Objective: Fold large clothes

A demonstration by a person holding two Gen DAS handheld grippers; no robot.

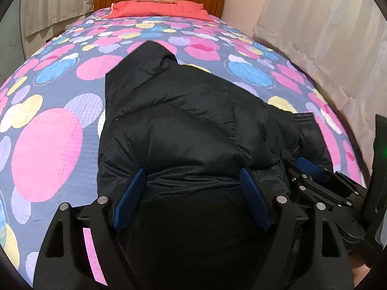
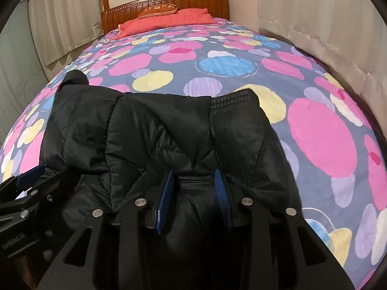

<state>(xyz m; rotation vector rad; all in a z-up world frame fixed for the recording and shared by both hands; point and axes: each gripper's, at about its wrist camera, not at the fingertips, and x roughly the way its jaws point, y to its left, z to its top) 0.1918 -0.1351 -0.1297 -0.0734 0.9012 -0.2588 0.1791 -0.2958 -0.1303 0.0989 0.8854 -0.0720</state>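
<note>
Left tool (image 1: 193,176): pads spread wide, black jacket (image 1: 183,111) between, grip unclear. Right tool (image 2: 194,181): clamped on jacket fold. One jacket, bed (image 2: 217,55), two pillows (image 2: 167,19) upper centre.

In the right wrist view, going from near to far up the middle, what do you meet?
Right gripper → black jacket → bedspread with coloured circles → red pillow → orange cushion → wooden headboard.

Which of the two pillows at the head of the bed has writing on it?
The small orange-brown pillow on top, against the wooden headboard, carries pale lettering. The larger red pillow beneath it is plain.
</note>
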